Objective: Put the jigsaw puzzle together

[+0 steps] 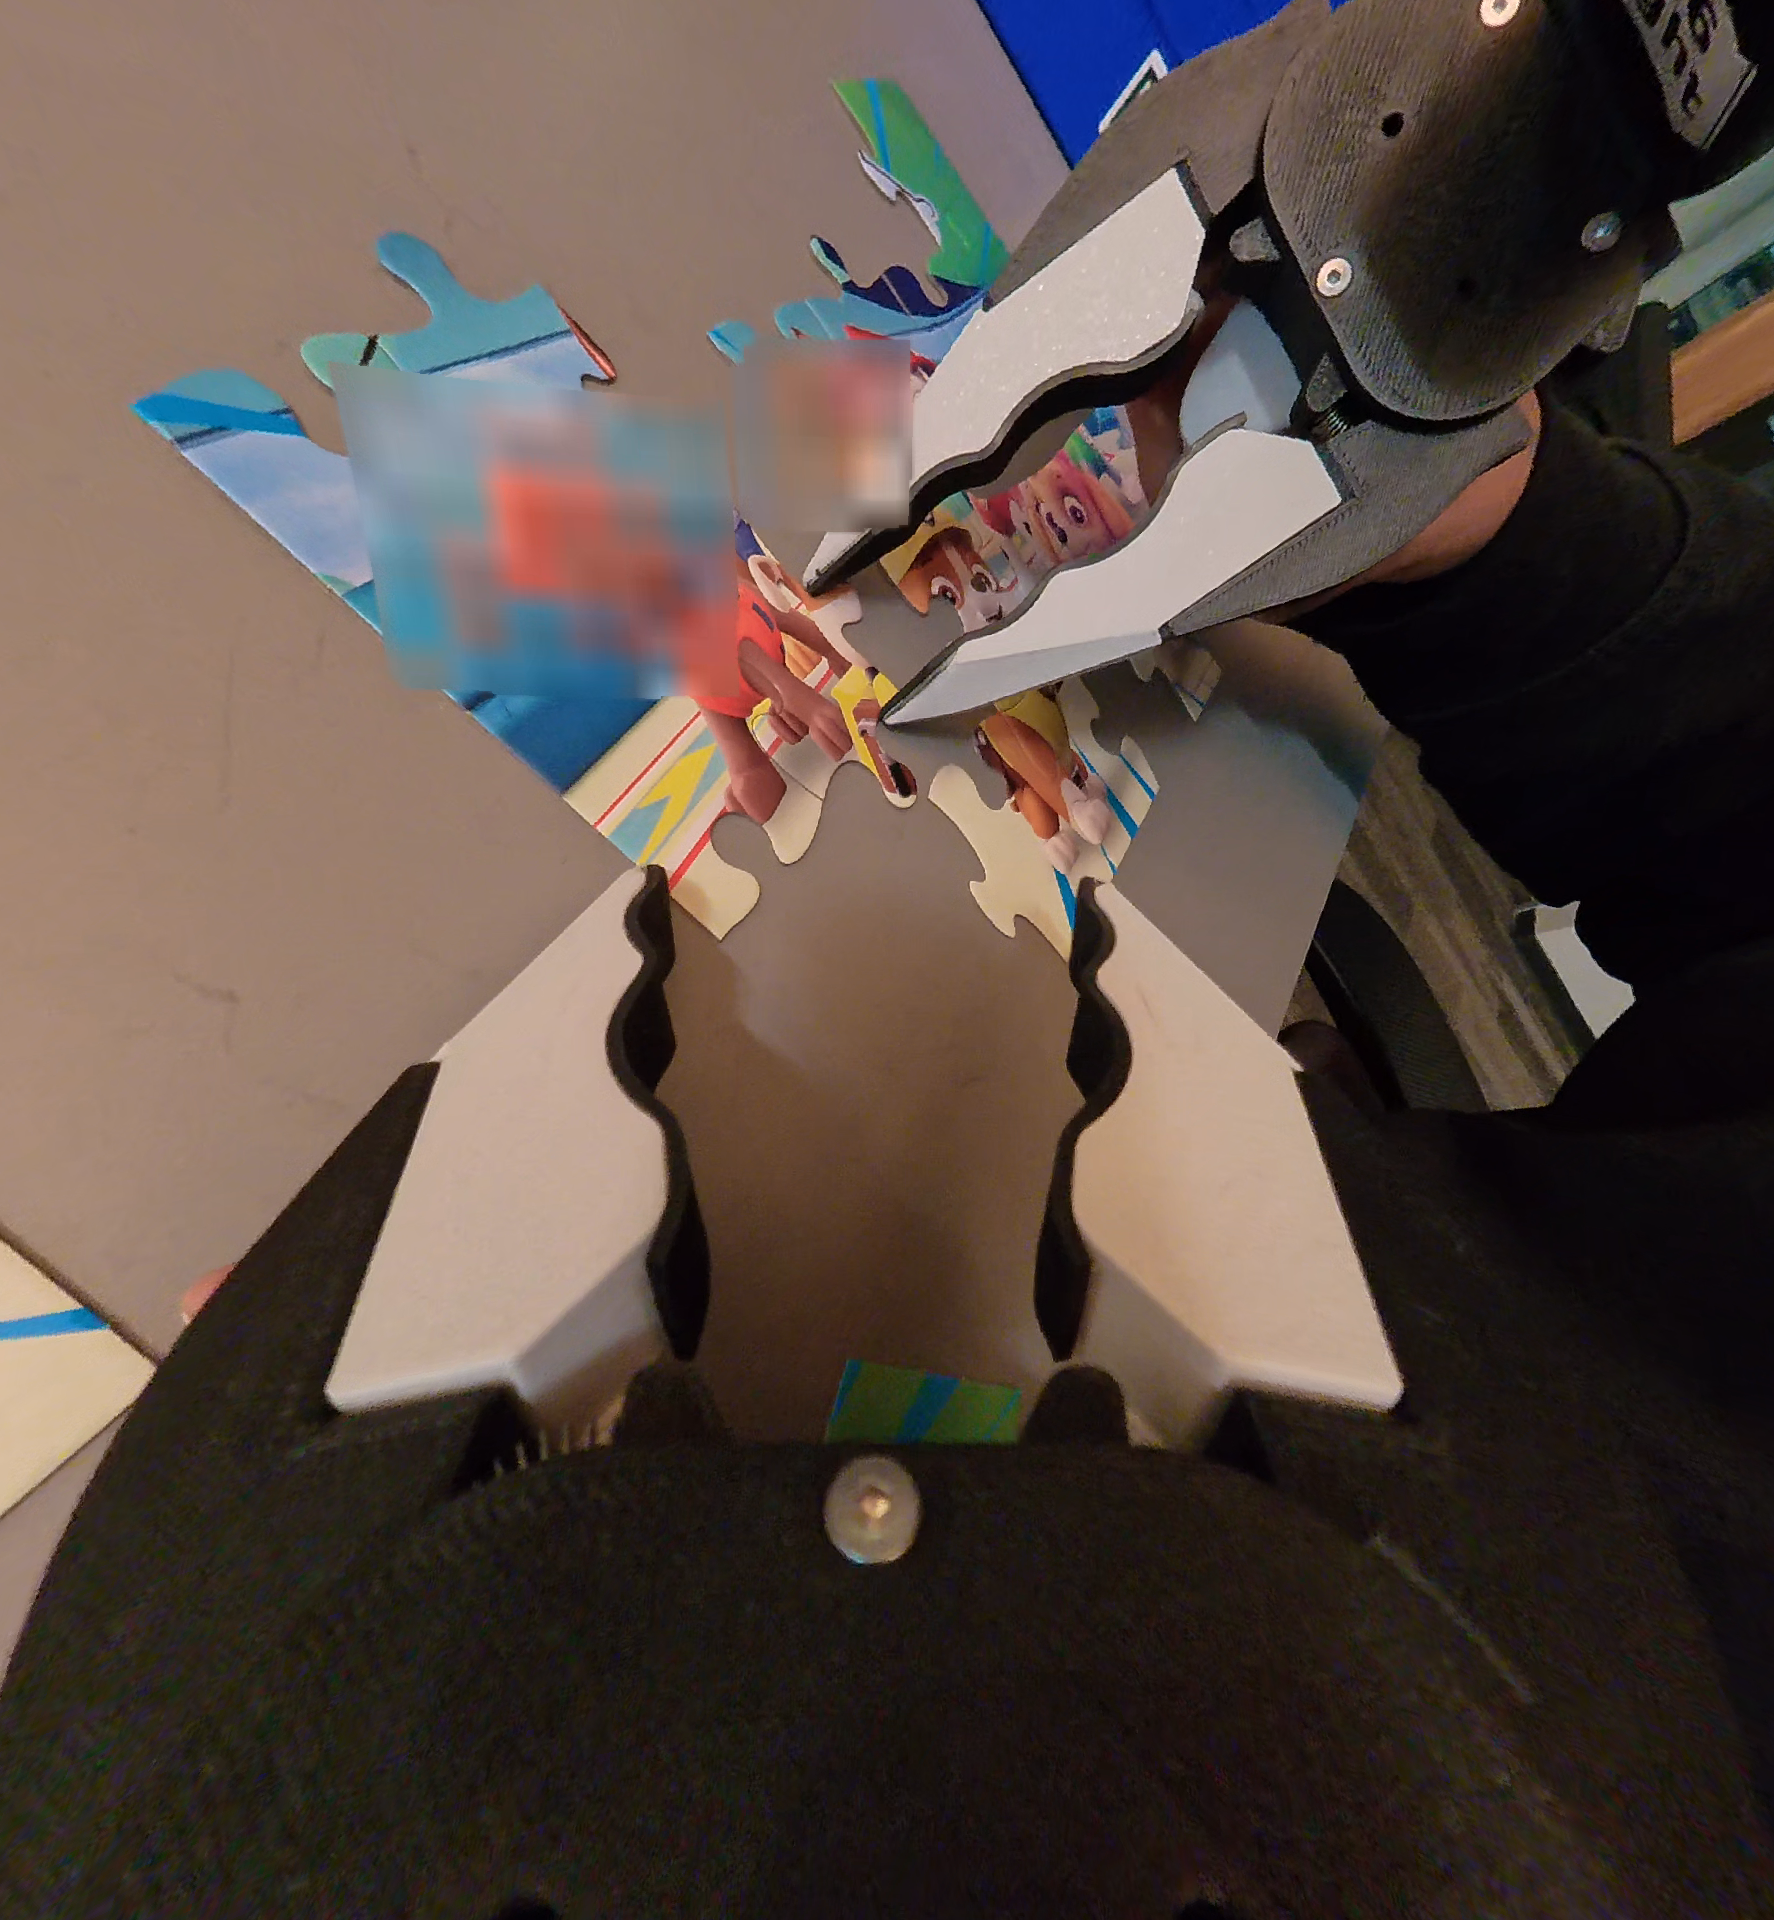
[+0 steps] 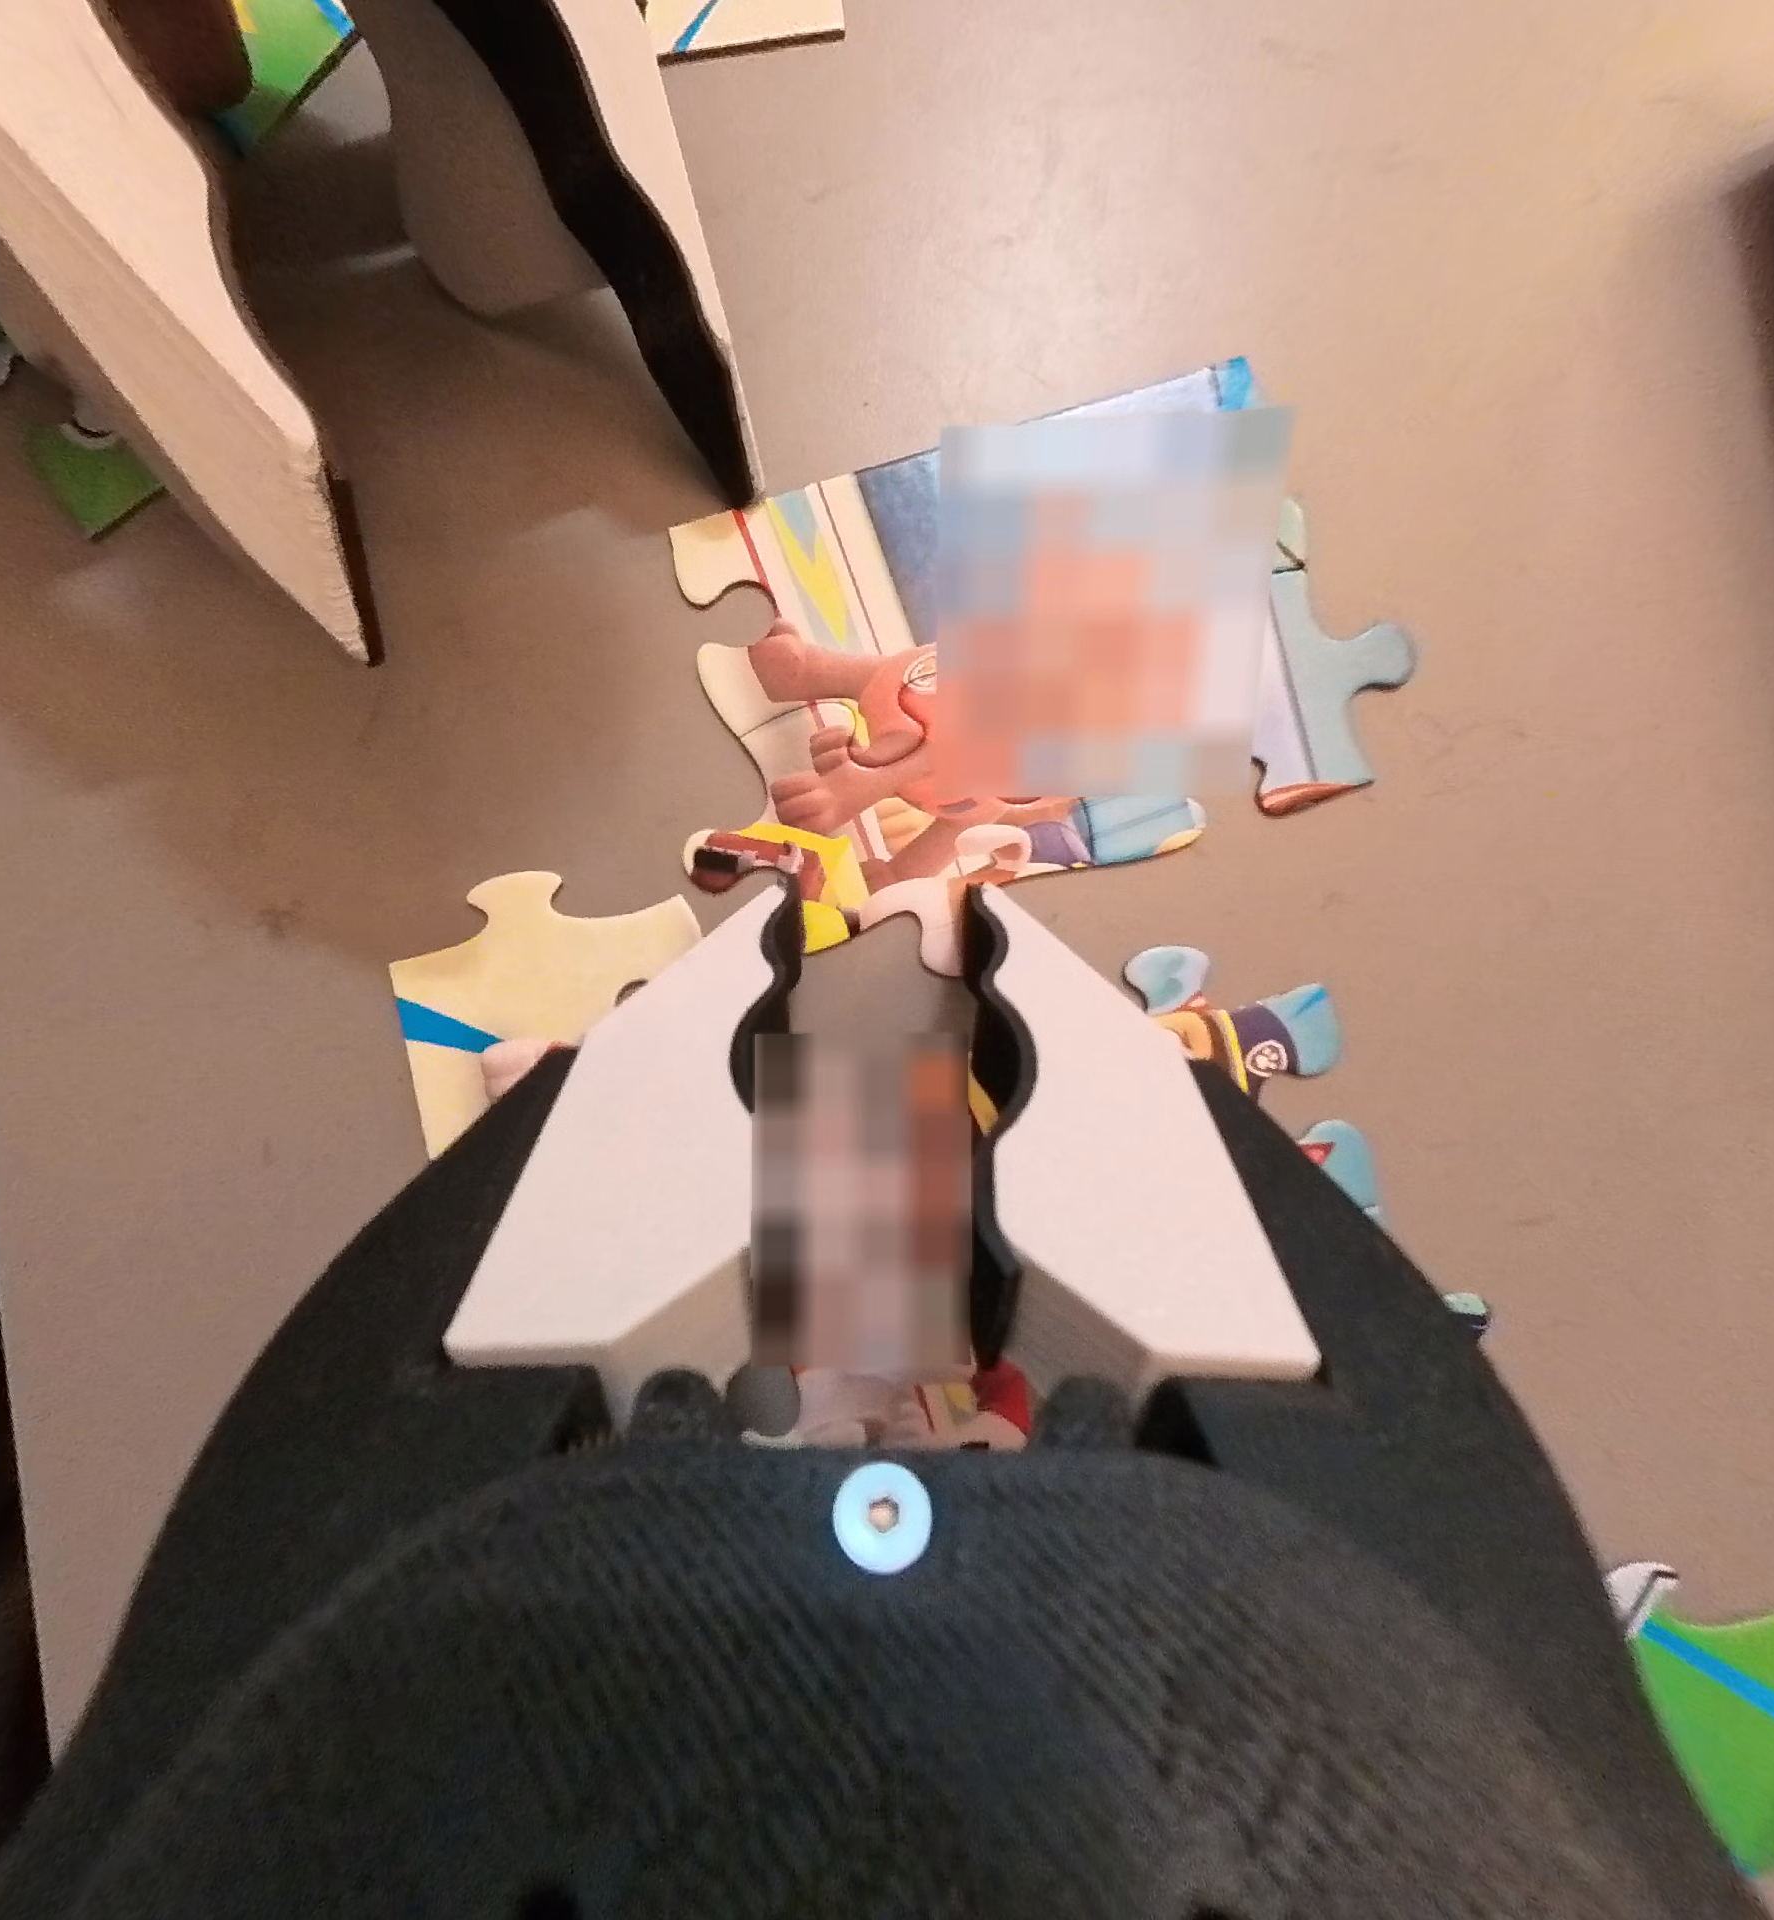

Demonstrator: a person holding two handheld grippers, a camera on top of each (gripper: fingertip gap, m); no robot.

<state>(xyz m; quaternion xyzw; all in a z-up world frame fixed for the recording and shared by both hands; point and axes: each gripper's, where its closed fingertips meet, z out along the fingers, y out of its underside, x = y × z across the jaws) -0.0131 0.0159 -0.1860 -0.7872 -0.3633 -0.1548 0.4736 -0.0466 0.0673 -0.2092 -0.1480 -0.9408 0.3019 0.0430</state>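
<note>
Several cartoon jigsaw pieces lie flat on a grey table [image 1: 135, 727]. A joined cluster [image 1: 654, 769] sits in the middle and also shows in the right wrist view [image 2: 831, 717]. My left gripper [image 1: 870, 888] is wide open and empty, low over bare table just short of the cluster, with a loose cream piece [image 1: 1049, 800] by its right fingertip. My right gripper [image 2: 880, 896] is partly open, with its tips at the cluster's near edge. A loose piece with pups [image 1: 966, 582] lies flat under its gap, and the pads do not press on it. The left wrist view shows the right gripper [image 1: 852, 646] from the side.
Other loose pieces lie around: a cream one [image 2: 509, 987], a blue-and-purple one [image 2: 1247, 1039], green ones [image 2: 1735, 1704] [image 1: 924, 177] and a cream one with blue stripes [image 1: 0, 1382]. The table's edge and a dark sleeve [image 1: 1589, 727] are at the right of the left wrist view. Some 7 cm of space lies between my two pairs of fingers.
</note>
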